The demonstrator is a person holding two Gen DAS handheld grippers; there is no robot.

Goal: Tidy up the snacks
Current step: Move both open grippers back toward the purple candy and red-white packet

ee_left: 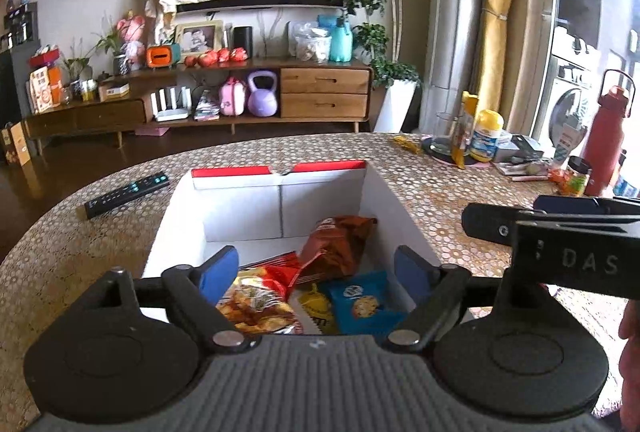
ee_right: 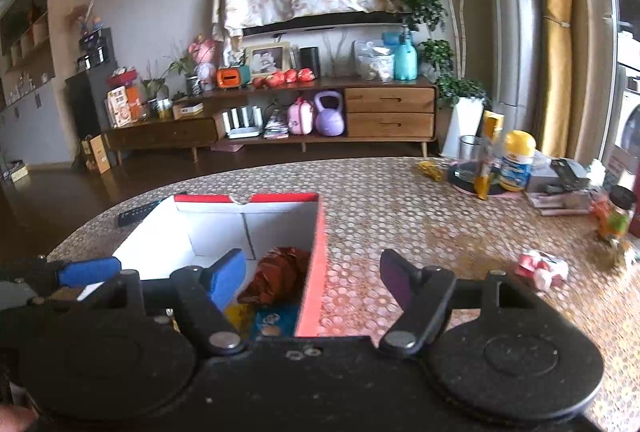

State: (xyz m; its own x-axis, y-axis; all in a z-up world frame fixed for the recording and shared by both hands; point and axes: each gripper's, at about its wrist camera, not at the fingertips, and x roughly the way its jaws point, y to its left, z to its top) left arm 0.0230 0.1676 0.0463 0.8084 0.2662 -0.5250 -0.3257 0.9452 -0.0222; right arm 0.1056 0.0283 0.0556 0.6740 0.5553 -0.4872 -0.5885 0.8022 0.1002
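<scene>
A white box with red outer walls (ee_left: 280,200) (ee_right: 314,264) stands on the table and holds several snack packs: a brown-orange bag (ee_left: 340,240) (ee_right: 280,272), a red pack (ee_left: 280,274), a chips bag (ee_left: 256,306), a yellow pack (ee_left: 316,302) and a blue cookie pack (ee_left: 364,306). My left gripper (ee_left: 316,272) hangs open above the packs, nothing between its blue fingers (ee_left: 220,272). My right gripper (ee_right: 312,278) is open astride the box's right wall, gripping nothing; it shows at the right of the left wrist view. A pink-and-white snack pack (ee_right: 542,268) lies on the table to the right.
A black remote (ee_left: 128,192) lies left of the box. At the table's far right stand a yellow-lidded tub (ee_left: 486,134) (ee_right: 518,160), a glass (ee_right: 470,152), a red bottle (ee_left: 604,140), a small jar (ee_right: 618,214) and a yellow wrapper (ee_right: 430,168). A patterned cloth (ee_right: 400,216) covers the table.
</scene>
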